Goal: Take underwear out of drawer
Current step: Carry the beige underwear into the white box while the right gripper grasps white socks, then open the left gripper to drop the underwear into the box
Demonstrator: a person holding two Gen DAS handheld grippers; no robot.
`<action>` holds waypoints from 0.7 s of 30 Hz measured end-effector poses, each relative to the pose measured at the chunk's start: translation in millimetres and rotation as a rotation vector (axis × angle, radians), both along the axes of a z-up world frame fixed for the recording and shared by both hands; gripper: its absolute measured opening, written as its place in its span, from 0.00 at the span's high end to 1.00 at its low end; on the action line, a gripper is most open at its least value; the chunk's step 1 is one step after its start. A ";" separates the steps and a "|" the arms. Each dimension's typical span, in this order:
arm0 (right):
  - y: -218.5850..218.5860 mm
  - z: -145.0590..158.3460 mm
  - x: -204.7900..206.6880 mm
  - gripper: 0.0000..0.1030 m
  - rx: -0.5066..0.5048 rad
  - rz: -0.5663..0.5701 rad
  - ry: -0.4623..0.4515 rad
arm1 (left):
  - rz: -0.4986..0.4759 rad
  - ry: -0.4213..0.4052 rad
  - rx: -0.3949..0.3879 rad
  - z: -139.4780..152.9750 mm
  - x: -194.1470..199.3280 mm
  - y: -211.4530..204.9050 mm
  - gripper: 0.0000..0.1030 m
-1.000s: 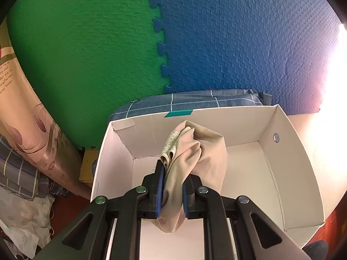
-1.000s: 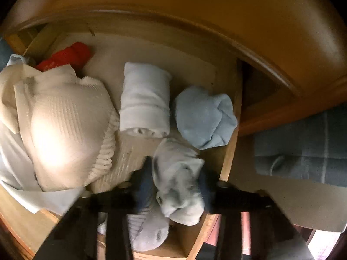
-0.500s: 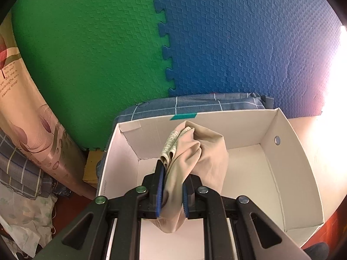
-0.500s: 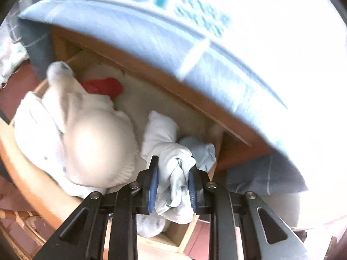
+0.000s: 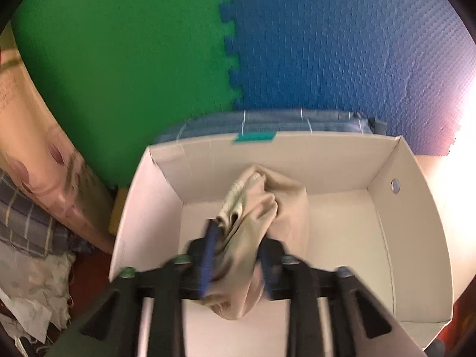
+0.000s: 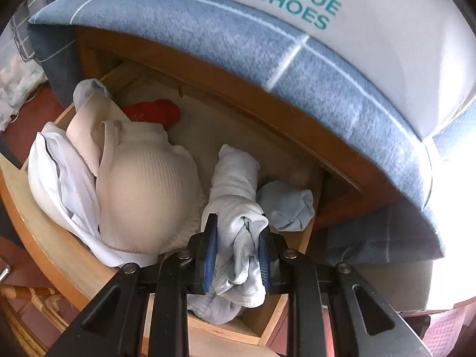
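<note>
Since the earlier frames, the left gripper [image 5: 235,253] has begun letting go: its fingers [image 5: 208,255] are opening around the beige underwear [image 5: 261,226], which hangs loosely between them over the white shoe box [image 5: 416,208], ready to drop in. Meanwhile the right gripper [image 6: 238,253] has lifted, its fingers [image 6: 209,253] clamped together on a pale blue underwear bundle [image 6: 244,244], now raised above the wooden drawer [image 6: 53,244]. More folded garments [image 6: 235,175] stay in the drawer, so further trips seem likely.
</note>
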State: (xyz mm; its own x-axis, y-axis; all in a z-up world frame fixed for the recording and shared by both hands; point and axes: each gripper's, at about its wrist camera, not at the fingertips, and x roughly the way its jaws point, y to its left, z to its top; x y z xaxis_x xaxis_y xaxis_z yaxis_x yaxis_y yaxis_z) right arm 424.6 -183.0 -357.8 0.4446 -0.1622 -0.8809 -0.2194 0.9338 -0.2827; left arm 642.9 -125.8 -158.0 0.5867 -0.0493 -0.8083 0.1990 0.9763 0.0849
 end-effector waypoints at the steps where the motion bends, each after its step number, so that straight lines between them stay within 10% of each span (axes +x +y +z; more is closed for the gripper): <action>1: -1.4 -1.8 1.1 0.79 0.011 -0.004 0.009 | 0.005 -0.011 -0.010 0.7 -2.1 2.9 0.51; 4: -2.4 -2.5 0.8 0.79 0.014 -0.006 0.022 | 0.028 -0.091 -0.043 11.2 -10.9 12.7 0.36; 21: -3.8 -8.9 6.4 0.78 0.047 -0.015 0.039 | 0.057 -0.367 -0.060 51.9 -114.9 80.7 0.35</action>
